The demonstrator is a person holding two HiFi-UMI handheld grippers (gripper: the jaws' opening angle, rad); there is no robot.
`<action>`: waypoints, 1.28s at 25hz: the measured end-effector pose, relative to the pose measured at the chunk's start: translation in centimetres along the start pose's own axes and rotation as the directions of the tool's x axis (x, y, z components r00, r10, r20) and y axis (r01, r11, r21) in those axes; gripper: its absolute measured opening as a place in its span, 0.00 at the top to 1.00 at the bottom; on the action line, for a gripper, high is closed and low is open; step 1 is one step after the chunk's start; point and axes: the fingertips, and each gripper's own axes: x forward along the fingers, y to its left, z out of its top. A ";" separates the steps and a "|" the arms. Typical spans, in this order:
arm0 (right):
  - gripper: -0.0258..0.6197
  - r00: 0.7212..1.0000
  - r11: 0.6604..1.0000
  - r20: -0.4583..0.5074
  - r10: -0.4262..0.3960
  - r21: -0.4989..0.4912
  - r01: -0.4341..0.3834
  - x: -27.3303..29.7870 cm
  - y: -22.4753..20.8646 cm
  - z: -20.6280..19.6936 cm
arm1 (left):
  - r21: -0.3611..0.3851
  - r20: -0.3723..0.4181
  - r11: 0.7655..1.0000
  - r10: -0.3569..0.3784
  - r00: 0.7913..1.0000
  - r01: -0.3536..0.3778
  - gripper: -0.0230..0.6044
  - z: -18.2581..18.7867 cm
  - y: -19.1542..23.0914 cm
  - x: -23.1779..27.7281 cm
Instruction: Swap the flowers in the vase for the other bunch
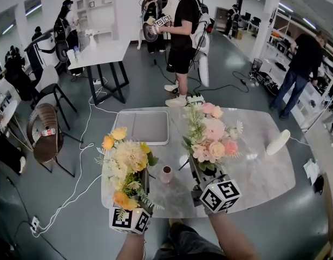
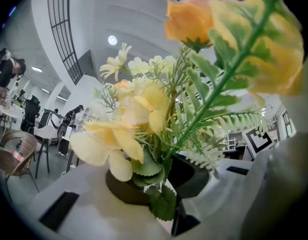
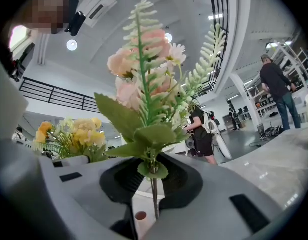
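Both bunches are up off the table. My left gripper (image 1: pixel 144 182) is shut on the stems of the yellow and orange bunch (image 1: pixel 126 158), whose blooms and fern fill the left gripper view (image 2: pixel 143 111) above the gripper (image 2: pixel 166 190). My right gripper (image 1: pixel 198 171) is shut on the thin stem of the pink bunch (image 1: pixel 211 137), which stands upright between its jaws (image 3: pixel 154 184) with its blooms (image 3: pixel 143 79) above. A small white vase (image 1: pixel 166 173) stands on the table between the two grippers, with nothing in it; its mouth shows low in the right gripper view (image 3: pixel 140 216).
The marble table (image 1: pixel 258 172) also carries a grey tray (image 1: pixel 143 127) at its far side and a white oblong object (image 1: pixel 278 142) at the right. A person (image 1: pixel 182 37) stands beyond the table. A brown chair (image 1: pixel 44 134) and floor cables (image 1: pixel 85 167) lie left.
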 end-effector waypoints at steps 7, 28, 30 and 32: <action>0.83 1.000 1.000 -0.019 -0.004 0.013 0.004 -0.2 -1.1 -0.4 | 0.005 0.038 0.999 -0.044 0.998 0.044 0.83 1.8 -1.9 2.2; 0.83 0.999 0.999 -0.050 -0.012 0.050 0.015 -0.7 -2.9 -2.8 | -0.031 -0.014 0.996 -0.084 0.996 0.083 0.83 -2.3 -3.4 4.8; 0.83 0.998 0.999 -0.056 -0.008 0.054 0.011 -0.8 -3.1 -3.0 | -0.032 -0.029 0.996 -0.079 0.996 0.078 0.83 -3.0 -3.6 5.0; 0.83 0.998 0.998 -0.061 -0.008 0.058 0.012 -0.8 -3.4 -3.4 | -0.033 -0.043 0.997 -0.077 0.996 0.075 0.83 -3.8 -3.4 5.1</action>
